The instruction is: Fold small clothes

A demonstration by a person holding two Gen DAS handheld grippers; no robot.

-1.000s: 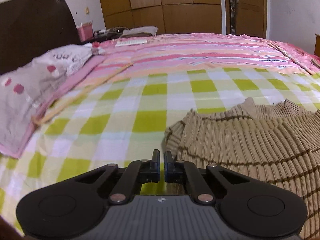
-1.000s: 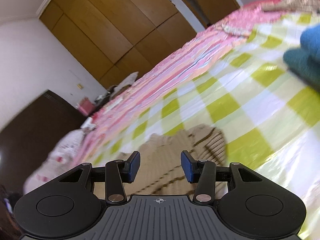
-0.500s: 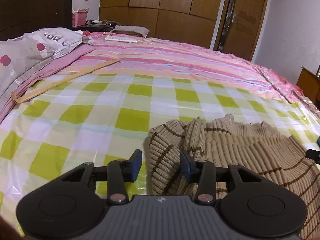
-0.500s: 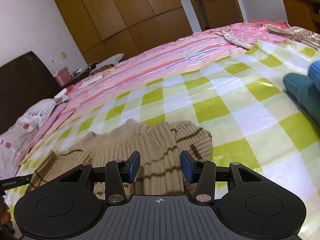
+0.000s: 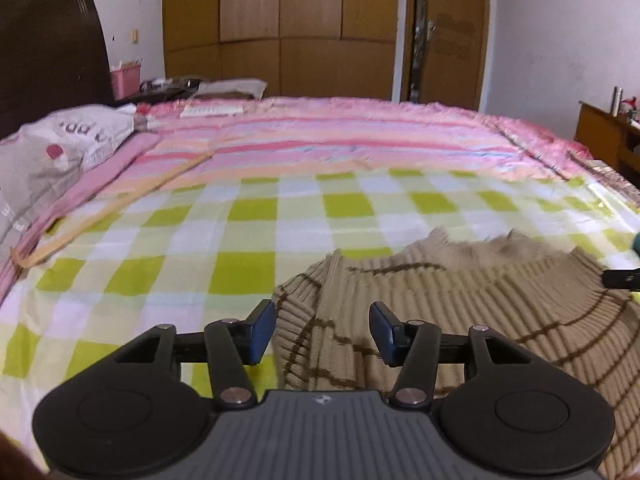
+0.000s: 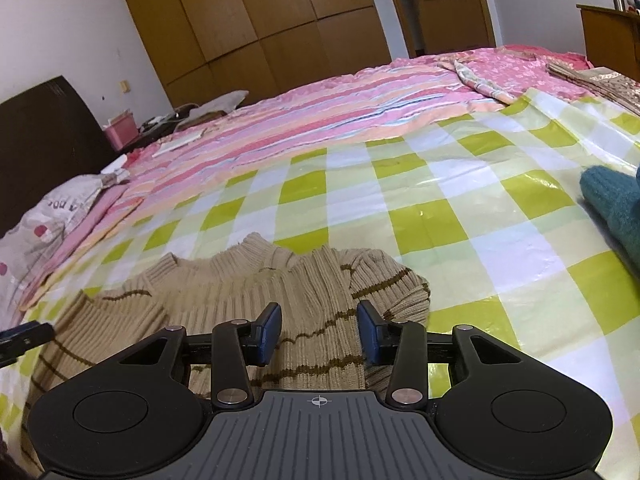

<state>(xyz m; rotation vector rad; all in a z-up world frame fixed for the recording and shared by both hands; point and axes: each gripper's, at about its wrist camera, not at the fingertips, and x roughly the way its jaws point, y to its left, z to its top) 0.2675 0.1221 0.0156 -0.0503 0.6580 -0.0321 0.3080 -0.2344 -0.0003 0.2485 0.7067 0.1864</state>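
Note:
A small beige ribbed sweater with brown stripes (image 5: 500, 300) lies on the green-checked sheet (image 5: 240, 240), sleeves folded in. It also shows in the right wrist view (image 6: 248, 292). My left gripper (image 5: 322, 330) is open and empty, raised over the sweater's left folded edge. My right gripper (image 6: 319, 332) is open and empty above the sweater's right side. The tip of the other gripper shows at the frame edge in each view.
A teal knitted garment (image 6: 616, 204) lies to the right on the sheet. A pink striped quilt (image 5: 340, 140) covers the far half of the bed. A grey pillow (image 5: 52, 148) lies at the left by the dark headboard. Wooden wardrobes stand behind.
My left gripper was shut a second ago and has opened and lifted off the sweater's left edge. My right gripper stayed open and levelled out over the sweater.

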